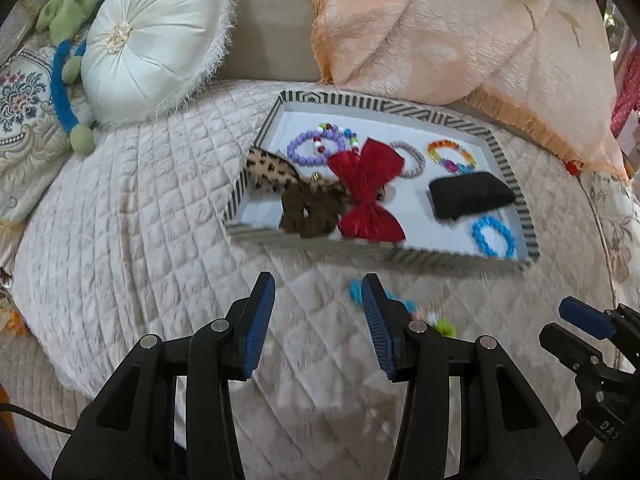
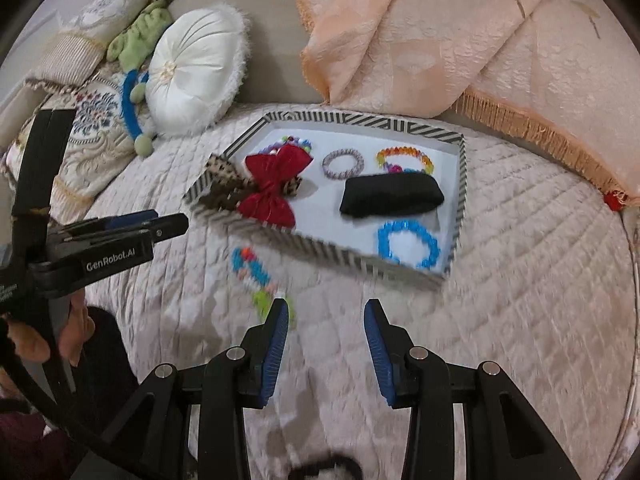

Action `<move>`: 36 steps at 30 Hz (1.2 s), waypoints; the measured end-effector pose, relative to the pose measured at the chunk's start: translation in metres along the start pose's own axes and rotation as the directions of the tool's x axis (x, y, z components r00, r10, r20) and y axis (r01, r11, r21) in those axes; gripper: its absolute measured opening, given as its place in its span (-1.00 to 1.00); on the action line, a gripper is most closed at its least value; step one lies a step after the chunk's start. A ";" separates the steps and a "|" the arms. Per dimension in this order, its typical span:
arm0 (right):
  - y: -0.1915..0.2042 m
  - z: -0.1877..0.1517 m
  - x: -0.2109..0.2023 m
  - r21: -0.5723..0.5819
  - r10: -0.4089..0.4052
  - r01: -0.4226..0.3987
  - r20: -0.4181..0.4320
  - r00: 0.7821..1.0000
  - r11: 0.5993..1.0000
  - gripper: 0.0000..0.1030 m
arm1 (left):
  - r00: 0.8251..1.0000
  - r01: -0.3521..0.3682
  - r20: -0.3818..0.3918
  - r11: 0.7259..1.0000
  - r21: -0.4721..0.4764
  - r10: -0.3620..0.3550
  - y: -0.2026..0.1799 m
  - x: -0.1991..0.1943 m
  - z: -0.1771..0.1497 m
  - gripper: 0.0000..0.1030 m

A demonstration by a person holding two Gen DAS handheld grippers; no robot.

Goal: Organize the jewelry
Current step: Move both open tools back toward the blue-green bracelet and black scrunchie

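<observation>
Both my claws, left (image 1: 318,300) and right (image 2: 326,320), are released with nothing in them, so I reckon next up is grabbing that loose beaded bracelet (image 2: 256,276) lying mid-frame in the right view, just outside the striped tray (image 2: 320,248).

A quilted bed (image 2: 500,300) (cream) carries a striped tray (image 2: 462,184), loose bracelet (image 2: 256,272), round cushion (image 2: 196,72).

Home bedroom, quilted bedspread (image 1: 140,220), round satin cushion (image 1: 156,40), embroidered pillows (image 2: 80,140)
</observation>
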State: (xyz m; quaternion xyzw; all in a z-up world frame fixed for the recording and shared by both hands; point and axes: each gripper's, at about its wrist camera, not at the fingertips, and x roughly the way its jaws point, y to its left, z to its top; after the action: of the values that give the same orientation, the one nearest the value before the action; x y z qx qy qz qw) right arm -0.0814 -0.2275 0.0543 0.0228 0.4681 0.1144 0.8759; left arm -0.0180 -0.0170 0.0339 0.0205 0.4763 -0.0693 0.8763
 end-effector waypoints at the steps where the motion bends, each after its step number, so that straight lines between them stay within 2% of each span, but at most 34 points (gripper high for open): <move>1: 0.000 -0.006 -0.004 0.005 0.000 0.000 -0.003 1.000 1.000 -0.27 | 1.000 0.002 0.000 1.000 -0.002 -0.002 0.000 -0.003 -0.006 -0.13; 5: 0.000 -0.023 -0.014 0.018 0.007 -0.007 -0.003 1.000 1.000 -0.27 | 1.000 0.006 -0.011 1.000 0.001 -0.006 -0.002 -0.008 -0.020 -0.13; 13: -0.003 -0.058 -0.015 0.007 -0.006 0.006 -0.060 0.998 1.000 -0.24 | 0.999 0.023 -0.039 1.000 0.019 -0.022 -0.009 -0.011 -0.043 -0.13; 20: -0.028 -0.088 -0.012 0.020 -0.044 0.047 -0.130 0.991 0.999 -0.24 | 0.997 0.031 -0.069 0.999 -0.012 -0.032 -0.001 -0.008 -0.052 -0.13; 24: -0.038 -0.103 -0.007 0.034 -0.034 0.041 -0.170 0.985 0.999 -0.24 | 0.995 0.037 -0.097 0.999 -0.032 -0.040 0.001 -0.001 -0.053 -0.13; 32: -0.032 -0.108 0.000 0.027 -0.013 0.018 -0.172 0.985 0.999 -0.24 | 0.991 0.055 -0.120 0.997 -0.049 -0.061 0.002 0.008 -0.051 -0.13; 36: -0.034 -0.106 0.004 0.057 0.028 -0.020 -0.139 0.990 0.998 -0.24 | 0.988 0.063 -0.135 0.996 -0.064 -0.071 0.003 0.012 -0.049 -0.13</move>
State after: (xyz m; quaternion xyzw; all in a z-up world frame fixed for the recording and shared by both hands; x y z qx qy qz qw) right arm -0.1605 -0.2671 -0.0132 0.0447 0.5310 0.1132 0.8386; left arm -0.0522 -0.0107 -0.0034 -0.0168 0.5375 -0.0830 0.8390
